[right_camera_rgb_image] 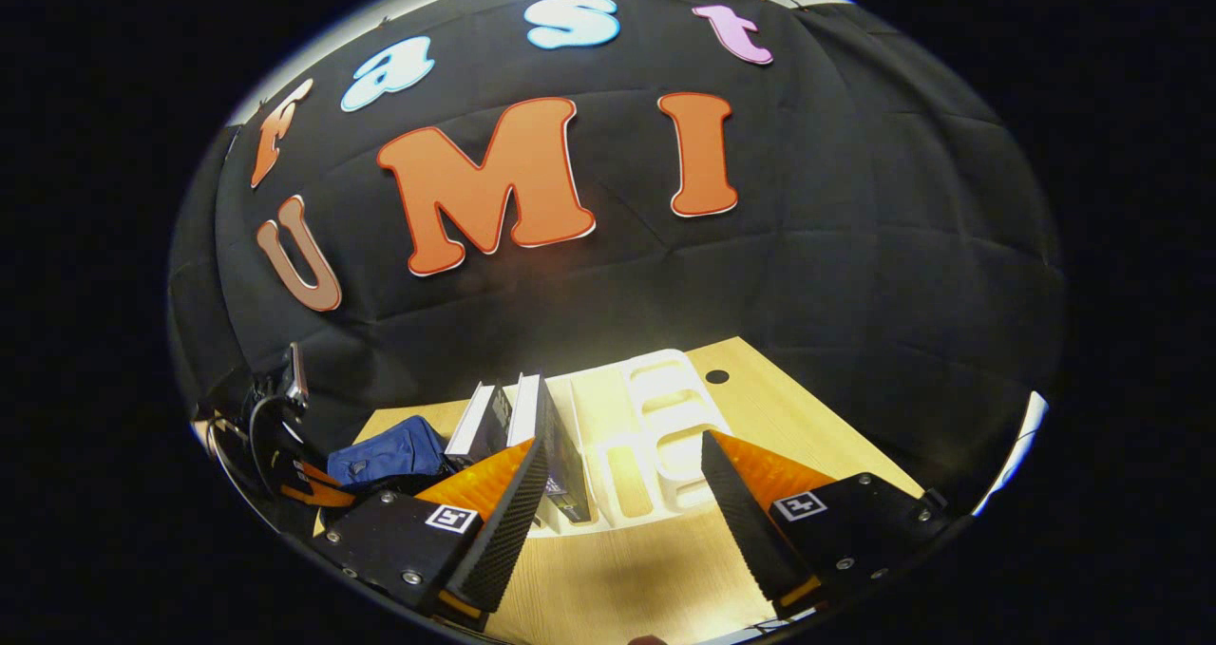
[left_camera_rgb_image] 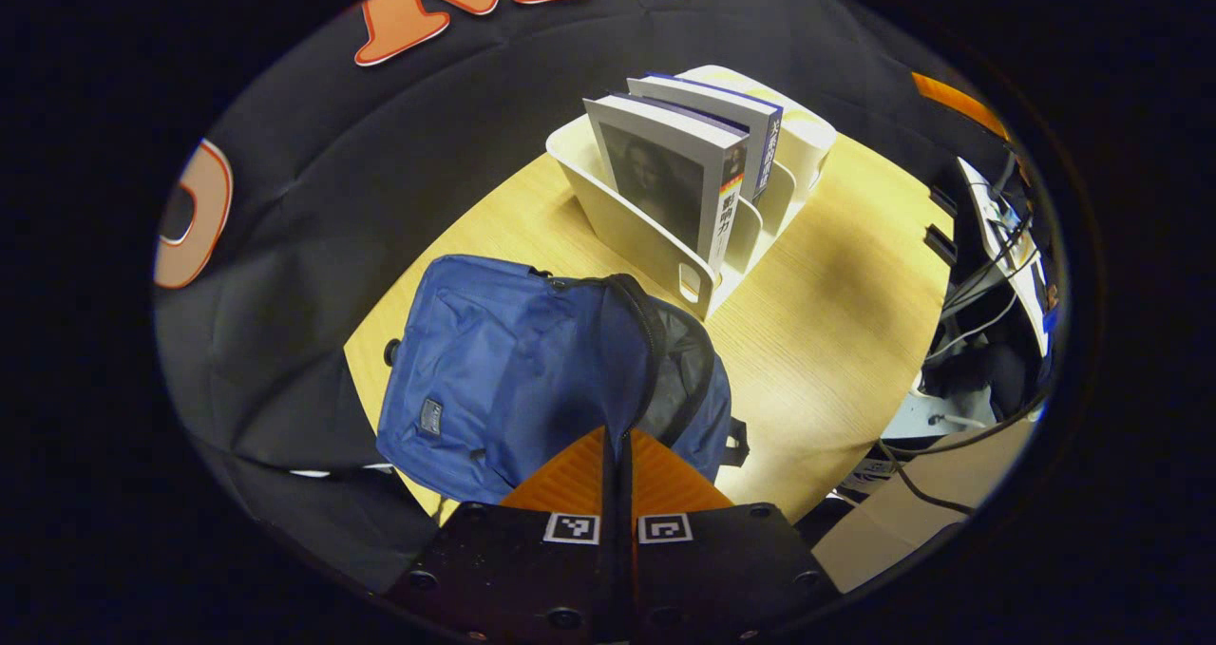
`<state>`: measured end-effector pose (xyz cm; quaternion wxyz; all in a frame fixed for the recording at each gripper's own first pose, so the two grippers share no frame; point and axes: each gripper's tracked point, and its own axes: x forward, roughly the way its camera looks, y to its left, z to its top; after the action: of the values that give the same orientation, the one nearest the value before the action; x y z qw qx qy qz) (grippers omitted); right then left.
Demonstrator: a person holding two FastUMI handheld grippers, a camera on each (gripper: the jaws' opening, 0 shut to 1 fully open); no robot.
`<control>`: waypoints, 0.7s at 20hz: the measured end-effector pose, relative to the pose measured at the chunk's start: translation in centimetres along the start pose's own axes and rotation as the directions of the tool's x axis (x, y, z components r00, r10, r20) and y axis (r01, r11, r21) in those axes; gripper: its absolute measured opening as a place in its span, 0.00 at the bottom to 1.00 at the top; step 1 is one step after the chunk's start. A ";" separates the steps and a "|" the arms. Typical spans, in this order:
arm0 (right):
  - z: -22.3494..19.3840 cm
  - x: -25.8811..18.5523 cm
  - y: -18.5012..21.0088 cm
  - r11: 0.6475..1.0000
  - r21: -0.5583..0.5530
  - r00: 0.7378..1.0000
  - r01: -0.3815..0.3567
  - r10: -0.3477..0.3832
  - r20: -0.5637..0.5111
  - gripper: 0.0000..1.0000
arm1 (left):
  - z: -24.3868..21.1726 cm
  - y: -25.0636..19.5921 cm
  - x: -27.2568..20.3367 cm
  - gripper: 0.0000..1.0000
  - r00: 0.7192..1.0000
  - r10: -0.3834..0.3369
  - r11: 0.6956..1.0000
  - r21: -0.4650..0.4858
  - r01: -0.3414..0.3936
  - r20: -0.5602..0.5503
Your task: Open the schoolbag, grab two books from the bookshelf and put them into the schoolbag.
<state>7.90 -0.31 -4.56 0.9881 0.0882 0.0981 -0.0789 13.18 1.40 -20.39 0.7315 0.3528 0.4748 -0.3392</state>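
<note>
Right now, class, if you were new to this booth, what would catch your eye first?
Probably the blue schoolbag lying near the table's front edge, its zip partly open beside the shut left tongs. Behind it, two upright books fill the white bookshelf, which the open right tongs face.

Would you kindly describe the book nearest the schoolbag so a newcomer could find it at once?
On the wooden table, behind the blue schoolbag, stands a white bookshelf holding two upright books. The one meant is the front book, closest to the bag, with a dark portrait on its grey cover; its neighbour has a blue spine.
</note>
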 end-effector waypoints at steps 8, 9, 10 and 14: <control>-1.0 2.3 7.7 0.991 -0.126 0.986 -0.039 0.018 -0.163 0.97 | 5.1 8.2 -4.6 0.01 0.991 -0.010 0.999 0.050 0.003 0.135; -0.6 2.6 8.9 0.989 -0.137 0.980 -0.064 0.036 -0.198 0.97 | 5.3 8.8 -4.6 0.01 0.989 -0.020 0.999 0.038 0.015 0.149; 0.0 2.9 10.3 0.986 -0.133 0.970 -0.096 0.063 -0.234 0.97 | 5.4 9.3 -4.5 0.01 0.987 -0.030 0.999 0.030 0.026 0.159; 0.9 5.1 15.2 0.975 -0.088 0.903 -0.202 0.150 -0.403 0.97 | 5.9 10.4 -3.4 0.01 0.978 -0.076 0.997 0.016 0.074 0.196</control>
<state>15.65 13.61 -2.34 0.9548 0.0471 0.2911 0.0367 23.45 2.40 -13.42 0.7601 0.3025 0.4118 -0.4015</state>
